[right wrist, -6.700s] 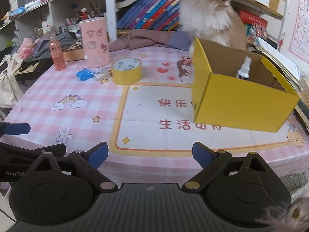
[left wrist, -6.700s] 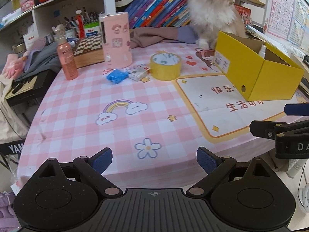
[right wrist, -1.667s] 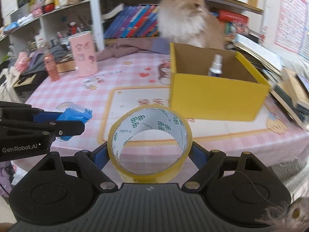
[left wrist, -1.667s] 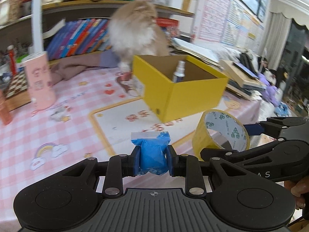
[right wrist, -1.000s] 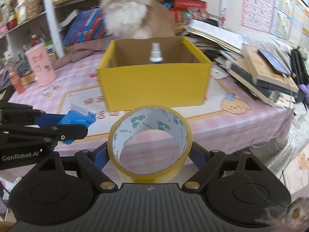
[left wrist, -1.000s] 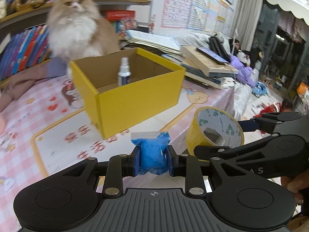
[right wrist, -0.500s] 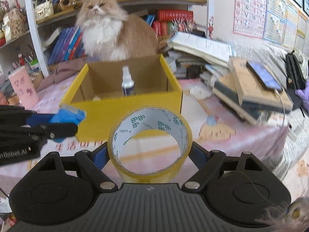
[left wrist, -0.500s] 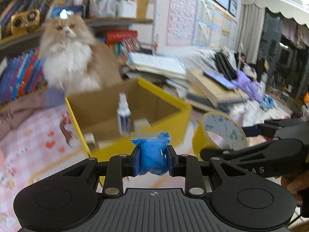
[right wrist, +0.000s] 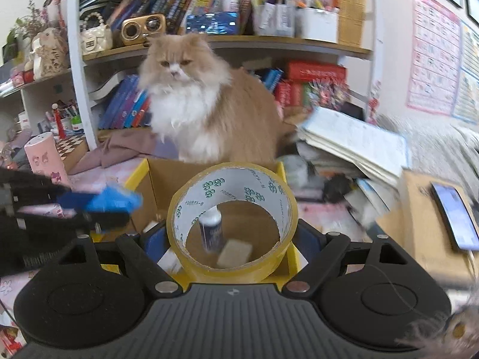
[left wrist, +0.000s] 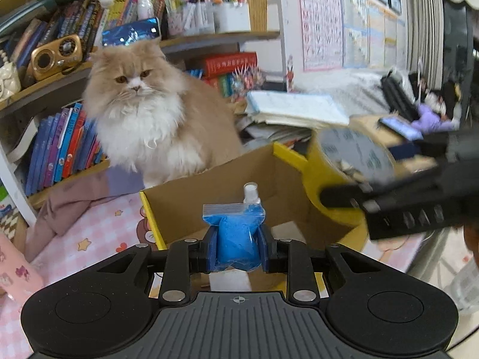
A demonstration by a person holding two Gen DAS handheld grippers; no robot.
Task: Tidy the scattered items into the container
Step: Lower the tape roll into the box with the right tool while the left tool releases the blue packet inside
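Observation:
My left gripper (left wrist: 236, 246) is shut on a small blue bag (left wrist: 236, 233) and holds it over the near edge of the open yellow box (left wrist: 185, 203). My right gripper (right wrist: 232, 239) is shut on a roll of yellow tape (right wrist: 232, 185) and holds it above the same box (right wrist: 136, 176). The tape also shows at the right in the left wrist view (left wrist: 344, 161); the blue bag shows at the left in the right wrist view (right wrist: 116, 200). Inside the box stand a small spray bottle (right wrist: 211, 230) and a pale block (right wrist: 235, 252).
A fluffy orange and white cat (left wrist: 149, 113) sits right behind the box, facing me. A pink cylinder (right wrist: 45, 155) stands on the pink checked tablecloth (left wrist: 89, 236) at the left. Stacked books and papers (right wrist: 353, 143) lie at the right, with a phone (right wrist: 455, 215) on a carton.
Both grippers have moved forward and up to the yellow box, still holding the blue bag and the tape. They now hang over its opening instead of in front of it.

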